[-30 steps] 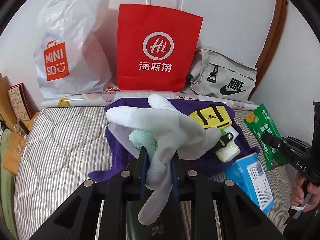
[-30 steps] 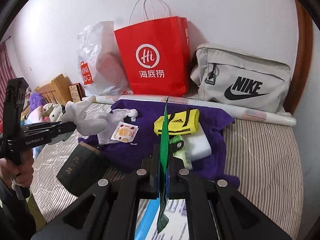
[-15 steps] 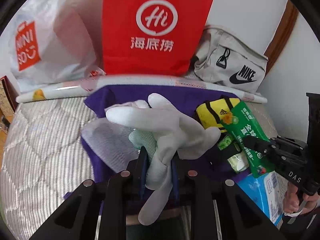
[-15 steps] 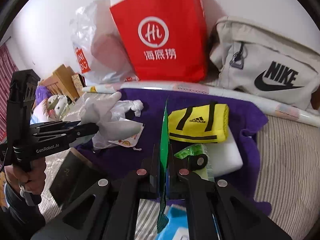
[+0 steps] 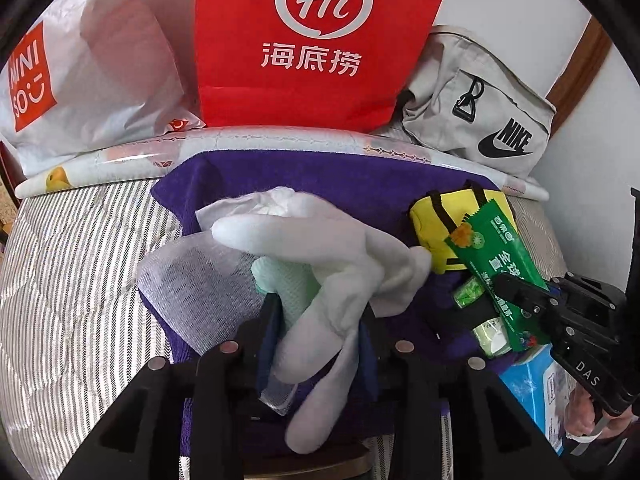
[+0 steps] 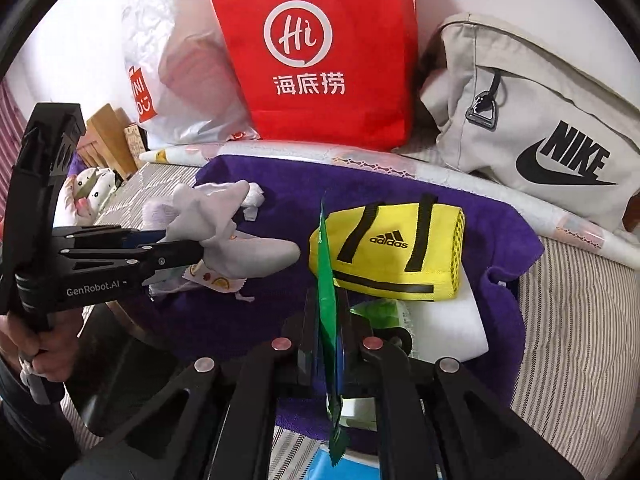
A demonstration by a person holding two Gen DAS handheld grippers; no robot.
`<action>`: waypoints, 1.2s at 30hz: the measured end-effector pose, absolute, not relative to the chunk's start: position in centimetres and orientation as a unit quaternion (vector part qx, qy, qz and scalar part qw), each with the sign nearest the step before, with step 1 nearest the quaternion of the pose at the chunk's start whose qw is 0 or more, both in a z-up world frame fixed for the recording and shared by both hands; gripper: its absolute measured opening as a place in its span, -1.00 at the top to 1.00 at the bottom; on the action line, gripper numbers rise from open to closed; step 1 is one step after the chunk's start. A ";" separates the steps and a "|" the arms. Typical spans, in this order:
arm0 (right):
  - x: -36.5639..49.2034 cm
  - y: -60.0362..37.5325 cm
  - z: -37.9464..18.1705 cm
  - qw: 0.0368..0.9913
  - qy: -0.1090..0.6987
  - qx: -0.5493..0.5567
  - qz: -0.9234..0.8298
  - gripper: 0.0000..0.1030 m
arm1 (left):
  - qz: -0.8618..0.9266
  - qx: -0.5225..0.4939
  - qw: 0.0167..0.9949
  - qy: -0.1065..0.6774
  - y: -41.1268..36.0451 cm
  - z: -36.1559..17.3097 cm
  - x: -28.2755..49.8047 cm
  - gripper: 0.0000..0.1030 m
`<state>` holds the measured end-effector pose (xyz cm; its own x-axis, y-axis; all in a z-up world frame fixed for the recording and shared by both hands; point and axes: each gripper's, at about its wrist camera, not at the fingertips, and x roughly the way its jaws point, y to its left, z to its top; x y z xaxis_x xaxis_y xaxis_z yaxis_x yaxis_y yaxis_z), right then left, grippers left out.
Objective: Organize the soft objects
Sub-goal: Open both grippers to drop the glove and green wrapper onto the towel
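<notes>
Glove [image 5: 320,264] is pinched in left hand-held gripper [image 5: 316,332], held up over purple towel [image 5: 320,176] on the bed. Grip is on the cuff/mid section only; fingers flop out fwd and one hangs below the jaws. Something mint-green [image 5: 280,280] sits in the jaws w/ it, can't tell if it's part of the glove or a 2nd item.

Right hand-held gripper [image 6: 328,332] is clamped on green packet [image 6: 326,280], edge-on in its own cam, held above the towel near yellow adidas bag [image 6: 388,256].

Risks, my read:
- Glove is limp, small bite. A quick swing or a snag on the mesh fabric [image 5: 192,280] just beneath could pull it free or drag the mesh along.
- If the mint thing is separate it may drop out when the jaws open → lands in the wrong pile.
- Both grippers work close together over the same towel; packet tip is near the glove in left cam. Crossing paths = collision or packet knocked askew.
- Packet is thin + slick, held by a narrow strip; could pivot or slip.
- Red bag [image 6: 320,52] stands right behind; a high reach fwd may tip it.
</notes>
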<state>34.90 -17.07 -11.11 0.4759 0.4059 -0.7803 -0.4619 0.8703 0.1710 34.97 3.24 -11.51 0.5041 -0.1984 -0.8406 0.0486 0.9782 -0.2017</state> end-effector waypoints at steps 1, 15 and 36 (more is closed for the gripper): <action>34.9 -17.1 -11.1 0.859 0.445 -0.034 0.250 0.86 | -0.071 -0.076 0.863 0.495 3.2 -11.5 35.0 0.14; 31.2 -18.9 -7.6 0.889 0.400 -0.040 0.219 0.06 | -0.048 -0.056 0.882 0.465 2.9 -7.9 31.3 -0.39; 15.4 -24.4 -0.7 0.934 0.330 0.005 0.138 -0.84 | -0.017 -0.054 0.919 0.390 1.2 -0.5 14.6 -0.73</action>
